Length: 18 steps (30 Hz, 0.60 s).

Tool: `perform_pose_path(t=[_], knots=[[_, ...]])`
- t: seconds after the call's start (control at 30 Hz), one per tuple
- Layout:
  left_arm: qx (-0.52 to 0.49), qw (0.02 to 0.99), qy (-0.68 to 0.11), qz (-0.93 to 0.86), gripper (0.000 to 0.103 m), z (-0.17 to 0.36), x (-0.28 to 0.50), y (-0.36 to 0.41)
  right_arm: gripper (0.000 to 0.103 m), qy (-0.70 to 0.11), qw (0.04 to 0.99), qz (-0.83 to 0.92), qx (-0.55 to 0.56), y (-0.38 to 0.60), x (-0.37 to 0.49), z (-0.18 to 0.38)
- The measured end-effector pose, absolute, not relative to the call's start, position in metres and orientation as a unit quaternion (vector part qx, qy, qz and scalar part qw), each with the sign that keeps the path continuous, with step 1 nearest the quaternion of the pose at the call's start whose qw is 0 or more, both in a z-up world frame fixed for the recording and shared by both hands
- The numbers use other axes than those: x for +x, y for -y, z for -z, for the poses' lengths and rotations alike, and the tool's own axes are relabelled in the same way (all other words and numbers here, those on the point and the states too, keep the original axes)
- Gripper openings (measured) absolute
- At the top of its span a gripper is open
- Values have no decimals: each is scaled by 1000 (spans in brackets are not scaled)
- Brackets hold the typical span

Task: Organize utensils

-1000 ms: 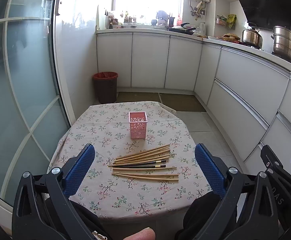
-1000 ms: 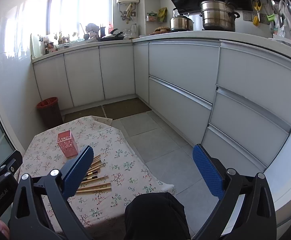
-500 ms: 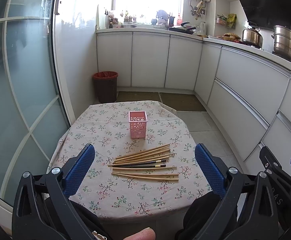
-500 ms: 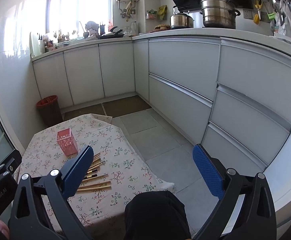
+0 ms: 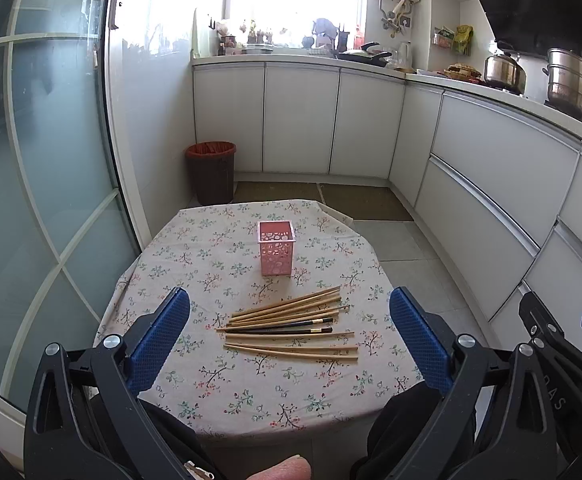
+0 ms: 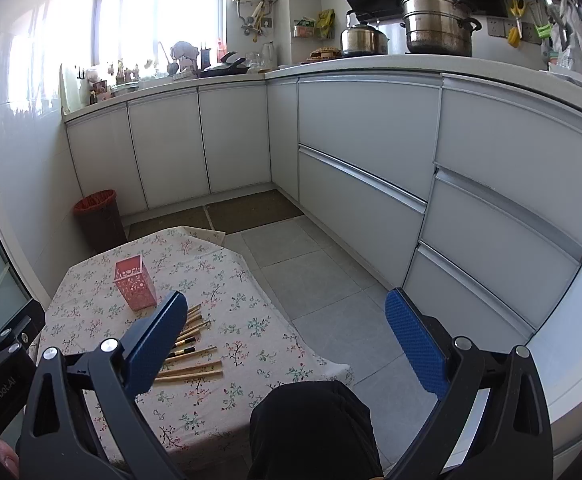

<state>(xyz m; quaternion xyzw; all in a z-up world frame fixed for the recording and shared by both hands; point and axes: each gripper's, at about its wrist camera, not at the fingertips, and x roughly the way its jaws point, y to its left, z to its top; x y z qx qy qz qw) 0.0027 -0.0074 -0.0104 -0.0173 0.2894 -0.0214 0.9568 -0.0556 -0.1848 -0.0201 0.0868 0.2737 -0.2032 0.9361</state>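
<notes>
A small table point(image 5: 211, 384) with a flowery cloth stands in a white kitchen. A pink cup point(image 5: 276, 247) with little holes in its sides stands upright on the table, and I can't see anything in it. The chopsticks point(image 5: 291, 326) lie flat on the cloth in a loose bunch, near the pink cup on the side closer to the person. Most are light wood and a couple are dark. None of them touch the cup.

The left gripper point(image 5: 289, 334) hangs in the air on the near side of the chopsticks, with its two blue fingers point(image 5: 159, 338) spread wide and nothing between them. The right gripper point(image 6: 287, 340) is off to the side of the table, well away from the cup, over the grey floor point(image 6: 315, 280). Its blue fingers point(image 6: 415, 344) are spread wide too and hold nothing.

A brown bin point(image 5: 211, 172) with a red bag sits on the floor past the pink cup, against the white cupboards point(image 5: 299, 120). Shiny pots point(image 6: 437, 26) sit on the counter, far from the cup
</notes>
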Motion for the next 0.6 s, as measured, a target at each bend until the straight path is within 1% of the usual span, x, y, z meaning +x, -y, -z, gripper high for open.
perform_pose_path(t=[0.6], knots=[[-13, 948, -316, 22, 96, 24, 18, 12, 97, -298, 927, 203, 99, 191, -42, 34]])
